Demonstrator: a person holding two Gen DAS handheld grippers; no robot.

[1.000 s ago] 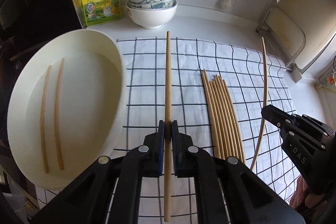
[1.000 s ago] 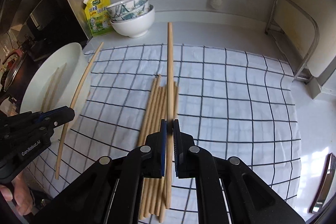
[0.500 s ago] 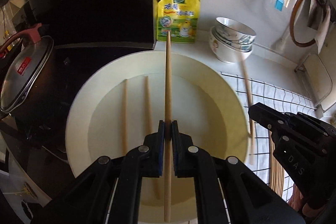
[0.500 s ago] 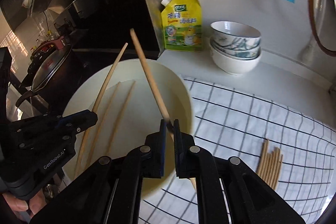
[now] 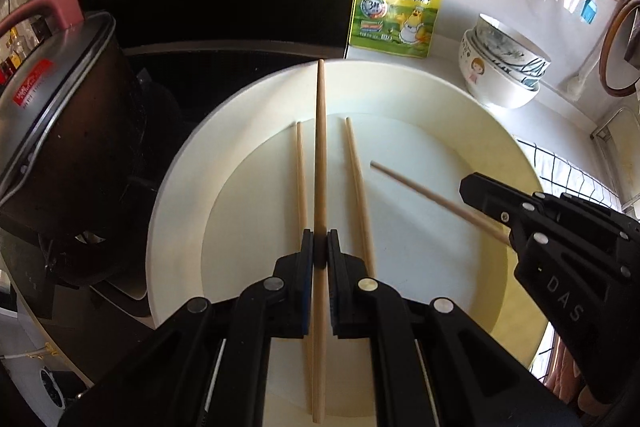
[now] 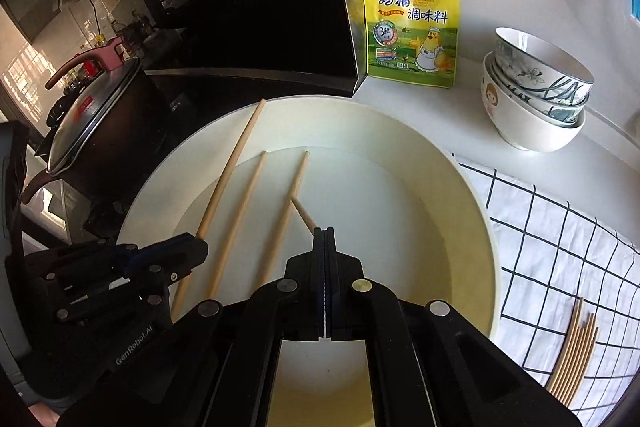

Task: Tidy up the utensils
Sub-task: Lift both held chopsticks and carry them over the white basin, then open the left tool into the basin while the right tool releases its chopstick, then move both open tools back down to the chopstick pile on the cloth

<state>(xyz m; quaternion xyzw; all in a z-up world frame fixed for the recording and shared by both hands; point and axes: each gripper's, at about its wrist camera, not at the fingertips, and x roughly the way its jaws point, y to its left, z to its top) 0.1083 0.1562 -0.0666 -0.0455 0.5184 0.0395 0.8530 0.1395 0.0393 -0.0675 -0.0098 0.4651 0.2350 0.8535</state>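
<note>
My left gripper is shut on a wooden chopstick and holds it lengthwise above a big white basin. Two more chopsticks lie side by side on the basin floor. My right gripper is also over the basin, shut on another chopstick; only a short stub shows past its tips. In the left wrist view that chopstick slants left from the right gripper. The left gripper shows at lower left of the right wrist view.
A bundle of several chopsticks lies on a black-checked white cloth right of the basin. A yellow seasoning pouch and stacked bowls stand behind it. A lidded pot and a dark panel are on the left.
Both grippers have moved left from above the checked cloth to above the basin, each carrying its chopstick. The right gripper's chopstick now slants across its jaws.
</note>
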